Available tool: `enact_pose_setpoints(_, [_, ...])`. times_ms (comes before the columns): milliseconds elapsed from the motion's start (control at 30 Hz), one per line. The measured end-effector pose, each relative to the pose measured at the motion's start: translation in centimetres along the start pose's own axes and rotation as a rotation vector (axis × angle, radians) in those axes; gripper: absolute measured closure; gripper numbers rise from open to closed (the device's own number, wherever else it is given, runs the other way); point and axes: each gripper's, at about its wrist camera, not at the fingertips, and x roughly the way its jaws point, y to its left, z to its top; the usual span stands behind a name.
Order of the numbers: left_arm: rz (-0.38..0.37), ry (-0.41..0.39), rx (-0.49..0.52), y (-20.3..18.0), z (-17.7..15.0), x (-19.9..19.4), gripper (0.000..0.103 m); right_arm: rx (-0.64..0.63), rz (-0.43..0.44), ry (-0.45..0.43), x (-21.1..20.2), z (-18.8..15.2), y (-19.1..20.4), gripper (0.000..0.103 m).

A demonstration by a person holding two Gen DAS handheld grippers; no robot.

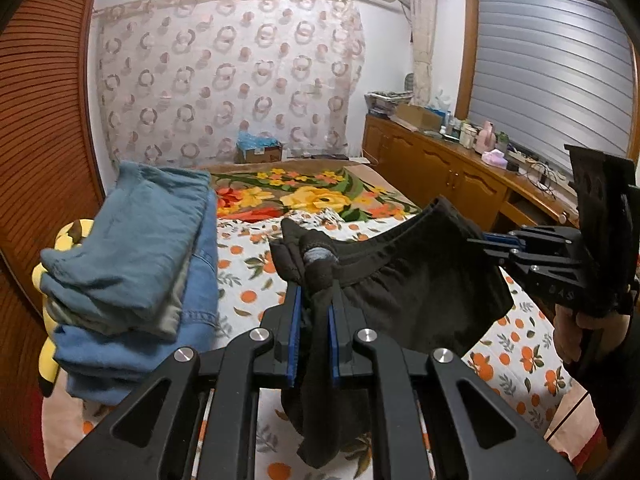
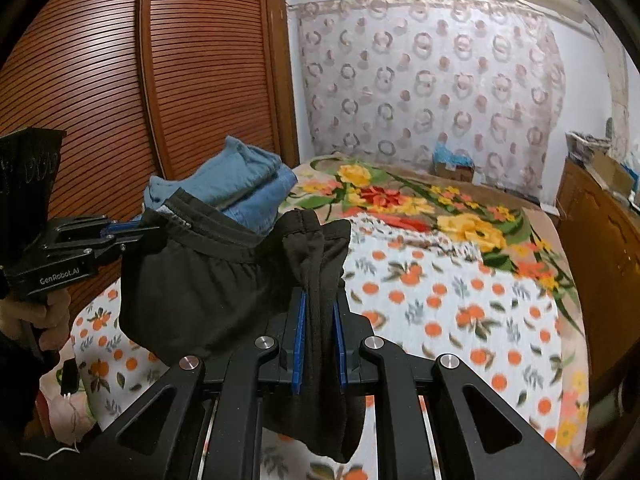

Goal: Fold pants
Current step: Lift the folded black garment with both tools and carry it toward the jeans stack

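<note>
I had the pants (image 1: 420, 284) up off the bed (image 1: 256, 276), strung between both grippers; long axis of the held edge ran roughly level, side to side across the bed, waistband uppermost, rest of the cloth hanging down toward the sheet. L gripper (image 1: 314, 320) had its blue pads (image 1: 294, 332) pinched narrow on a bunched wad of the black fabric; R gripper (image 2: 320, 340) did the same, pads (image 2: 299, 344) clamped close on a gathered fold; each gripper also showed in the other's cam, R gripper (image 1: 490, 240) nipping the far waistband corner, L gripper (image 2: 128, 228) likewise.

Pants looked black or v. dark brown, soft knit, elastic waistband gathered w/ fine ribbing; a small grey patch sat on the bunched bit above the L pads; a pale tag or label showed inside the waistband in the right wrist view.

Beyond the pants, on the bed's wardrobe side, lay a stack of folded clothes (image 1: 132, 264), blue and denim; the sheet under the pants had an orange-fruit print, w/ a floral blanket (image 2: 432, 208) farther up the bed.

Hard to tell: the legs, since the lower cloth dropped behind the gripper bodies and out of frame; couldn't say whether the pants were already folded once; a hand (image 2: 44, 316) on the L grip was only partly visible, the hand (image 1: 580, 332) on the R grip also cut off; sheet print blurred in the right wrist view.
</note>
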Motion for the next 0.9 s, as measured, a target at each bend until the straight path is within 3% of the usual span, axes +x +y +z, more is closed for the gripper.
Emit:
enact_pose_setpoints(600, [0.101,-0.093,-0.020,4.2,5.5,-2.2,0.090,-0.092,0.065,-0.074,4.7,7.5,-1.4,0.090])
enact_pose_setpoints(900, [0.197,-0.132,-0.025,6.3,7.7,-2.8,0.090,-0.147,0.109,-0.126,7.5,11.1,-1.6,0.090])
